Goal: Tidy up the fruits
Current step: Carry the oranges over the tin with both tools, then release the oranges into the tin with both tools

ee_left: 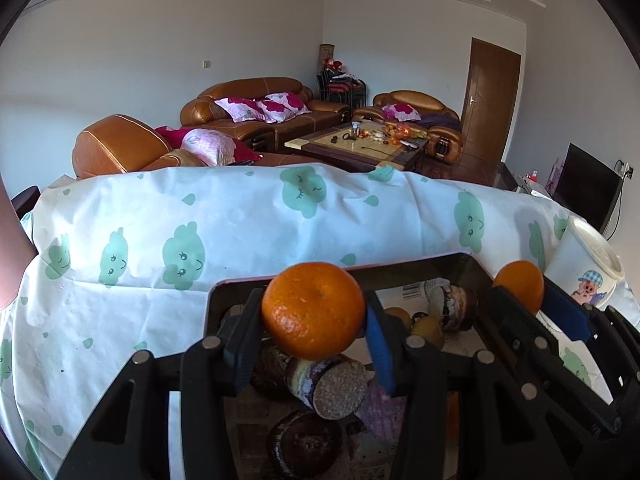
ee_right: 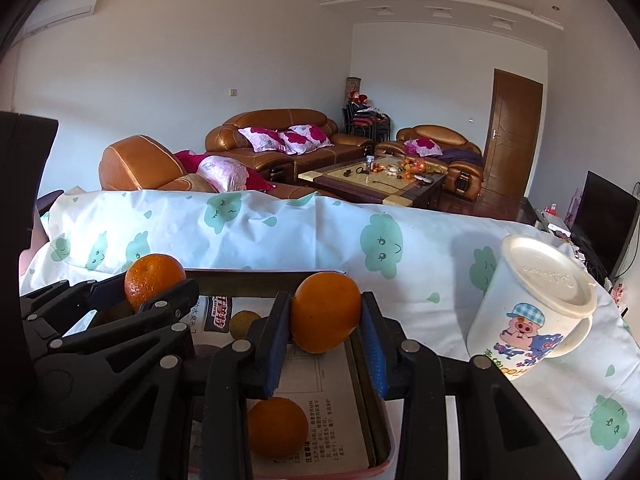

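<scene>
In the left wrist view my left gripper (ee_left: 313, 322) is shut on a mandarin (ee_left: 314, 300), held above the near part of a dark-rimmed tray (ee_left: 400, 271) lined with newspaper. Below it lie several dark purple-brown fruits (ee_left: 328, 384), some cut open. To the right, my right gripper (ee_left: 530, 304) is shut on an orange (ee_left: 520, 282). The right wrist view shows that right gripper (ee_right: 326, 322) pinching its orange (ee_right: 326, 308) over the tray (ee_right: 260, 278). A loose orange (ee_right: 278, 428) lies underneath on the paper. At the left, my left gripper (ee_right: 150, 294) carries its mandarin (ee_right: 154, 278).
A white lidded mug with a pig cartoon (ee_right: 532, 304) stands on the cloud-print tablecloth (ee_right: 280, 236) right of the tray. A yellowish fruit (ee_right: 246, 322) sits at the tray's far side. Beyond the table are brown sofas, a coffee table and a television.
</scene>
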Action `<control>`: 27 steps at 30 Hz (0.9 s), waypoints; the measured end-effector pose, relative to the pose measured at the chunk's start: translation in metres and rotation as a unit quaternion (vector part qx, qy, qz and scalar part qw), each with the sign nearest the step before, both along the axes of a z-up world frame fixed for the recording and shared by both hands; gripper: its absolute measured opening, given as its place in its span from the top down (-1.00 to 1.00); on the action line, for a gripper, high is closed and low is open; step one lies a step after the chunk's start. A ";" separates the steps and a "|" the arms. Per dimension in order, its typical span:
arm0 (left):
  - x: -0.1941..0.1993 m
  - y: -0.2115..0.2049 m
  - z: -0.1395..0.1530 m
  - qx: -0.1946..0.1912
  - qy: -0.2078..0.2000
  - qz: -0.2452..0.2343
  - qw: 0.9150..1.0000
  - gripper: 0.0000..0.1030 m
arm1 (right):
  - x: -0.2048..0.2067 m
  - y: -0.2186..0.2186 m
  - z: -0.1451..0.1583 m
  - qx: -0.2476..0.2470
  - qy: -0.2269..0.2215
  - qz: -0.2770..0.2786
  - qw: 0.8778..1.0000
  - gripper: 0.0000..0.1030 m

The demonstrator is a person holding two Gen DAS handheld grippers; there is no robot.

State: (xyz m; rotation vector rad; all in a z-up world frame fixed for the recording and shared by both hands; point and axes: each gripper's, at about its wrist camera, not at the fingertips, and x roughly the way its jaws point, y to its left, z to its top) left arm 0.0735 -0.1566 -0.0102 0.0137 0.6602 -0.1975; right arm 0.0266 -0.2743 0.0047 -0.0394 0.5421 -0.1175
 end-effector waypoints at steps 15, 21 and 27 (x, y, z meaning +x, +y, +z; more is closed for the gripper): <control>-0.006 0.013 -0.005 0.017 0.010 0.011 1.000 0.03 | 0.010 -0.005 -0.011 0.081 0.044 0.106 0.990 0.28; -0.011 0.019 -0.003 -0.009 0.012 0.000 1.000 -0.35 | 0.006 -0.019 -0.013 0.160 0.043 0.128 0.978 0.26; -0.017 0.022 0.005 -0.026 0.007 0.011 1.000 -0.84 | 0.000 -0.036 -0.012 0.237 0.024 0.123 0.963 0.10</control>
